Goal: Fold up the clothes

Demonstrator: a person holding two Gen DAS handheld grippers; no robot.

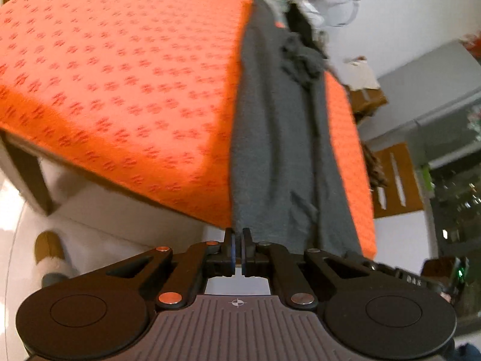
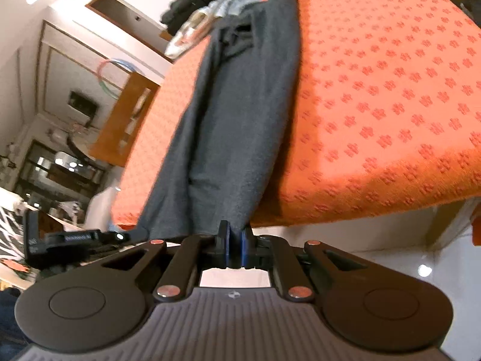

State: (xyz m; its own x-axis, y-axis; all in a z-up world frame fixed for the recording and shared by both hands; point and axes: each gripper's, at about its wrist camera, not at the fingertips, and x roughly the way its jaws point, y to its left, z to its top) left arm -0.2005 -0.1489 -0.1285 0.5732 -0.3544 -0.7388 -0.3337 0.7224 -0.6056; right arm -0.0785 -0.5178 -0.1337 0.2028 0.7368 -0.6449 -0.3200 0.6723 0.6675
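Observation:
A long grey garment (image 1: 276, 150) (image 2: 228, 120), folded into a narrow strip, lies lengthwise on a table covered with an orange patterned cloth (image 1: 120, 75) (image 2: 375, 90). Its near end hangs just over the table's front edge. My left gripper (image 1: 239, 234) is shut on the left corner of that end, and the cloth runs taut from its tips. My right gripper (image 2: 236, 234) is shut on the right corner, with grey fabric pinched between its blue pads. Each view shows part of the other gripper at its side edge (image 1: 415, 273) (image 2: 75, 237).
A heap of other clothes (image 1: 300, 45) (image 2: 210, 9) sits at the table's far end. A wooden table leg (image 1: 27, 174) and a person's slippered foot (image 1: 48, 249) are at the lower left. A wooden cabinet (image 1: 393, 177) stands beyond the table on a white tiled floor.

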